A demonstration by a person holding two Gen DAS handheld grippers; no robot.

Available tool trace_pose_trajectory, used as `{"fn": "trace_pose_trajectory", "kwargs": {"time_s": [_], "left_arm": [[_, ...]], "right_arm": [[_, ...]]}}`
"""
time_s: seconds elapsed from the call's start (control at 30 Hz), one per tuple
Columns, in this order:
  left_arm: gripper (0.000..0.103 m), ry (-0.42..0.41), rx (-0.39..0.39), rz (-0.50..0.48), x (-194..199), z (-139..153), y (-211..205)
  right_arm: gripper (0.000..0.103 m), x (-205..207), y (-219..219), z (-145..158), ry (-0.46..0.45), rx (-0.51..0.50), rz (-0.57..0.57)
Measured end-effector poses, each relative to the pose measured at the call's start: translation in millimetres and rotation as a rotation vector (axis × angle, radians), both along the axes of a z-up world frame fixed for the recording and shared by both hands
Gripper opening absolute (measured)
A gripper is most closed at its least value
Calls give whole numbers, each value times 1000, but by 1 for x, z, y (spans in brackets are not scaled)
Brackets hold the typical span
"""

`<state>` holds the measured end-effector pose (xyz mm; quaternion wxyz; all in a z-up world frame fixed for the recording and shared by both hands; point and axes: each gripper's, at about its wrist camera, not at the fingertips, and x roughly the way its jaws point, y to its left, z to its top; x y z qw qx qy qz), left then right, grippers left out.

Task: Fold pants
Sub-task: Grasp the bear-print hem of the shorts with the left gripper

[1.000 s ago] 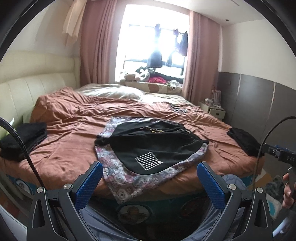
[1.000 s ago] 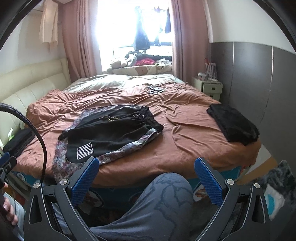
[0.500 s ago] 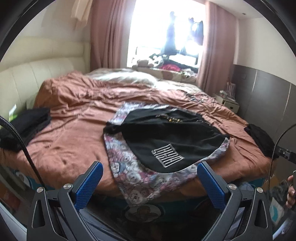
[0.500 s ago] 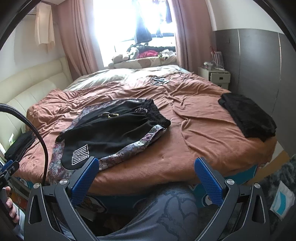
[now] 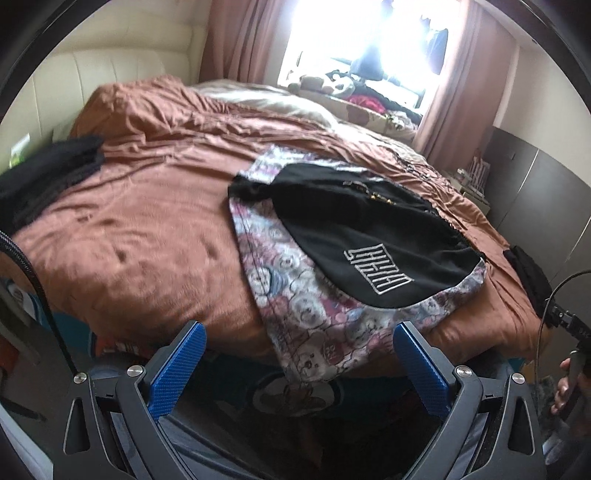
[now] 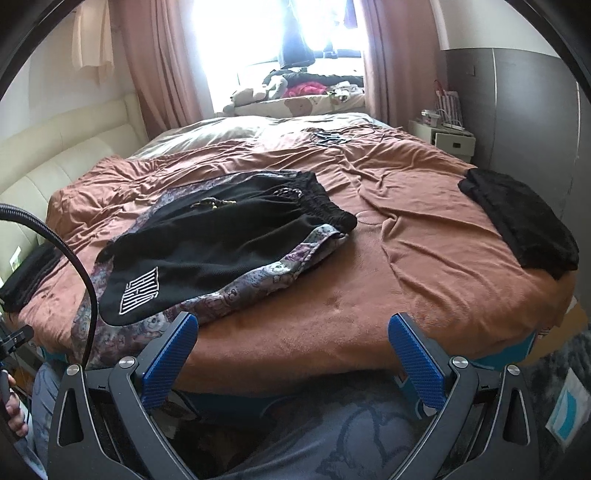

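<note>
Both claws — left claw (image 5: 295, 365), right claw (image 6: 291, 354) — gape, gripping nothing; black pants (image 6: 229, 240) hide most of the patterned garment (image 5: 295, 295).

Cream padded headboard (image 6: 55, 162), pink curtains (image 6: 162, 62), glaring window (image 6: 258, 33), perhaps grey wall panels (image 6: 517, 110)

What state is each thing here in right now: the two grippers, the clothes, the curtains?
Left gripper: open, holding nothing.
Right gripper: open, holding nothing.
Black pants: spread flat, unfolded, on the patterned garment.
Patterned garment: spread out, hanging over the bed edge.
Dark pile: folded, on the bed's right corner.
Curtains: drawn open.
</note>
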<state>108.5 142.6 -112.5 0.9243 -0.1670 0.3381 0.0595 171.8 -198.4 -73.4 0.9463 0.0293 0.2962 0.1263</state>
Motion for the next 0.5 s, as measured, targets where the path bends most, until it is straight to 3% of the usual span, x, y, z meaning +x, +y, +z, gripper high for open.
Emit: {"fn": "trace_pose_trajectory", "kwargs": {"time_s": [0.33, 0.5], "left_arm": [[82, 95, -135, -58, 28, -39, 6], [79, 131, -217, -71, 37, -56, 10]], "right_arm": [[103, 25, -9, -17, 53, 22, 9], [103, 36, -9, -23, 104, 42, 38]]}}
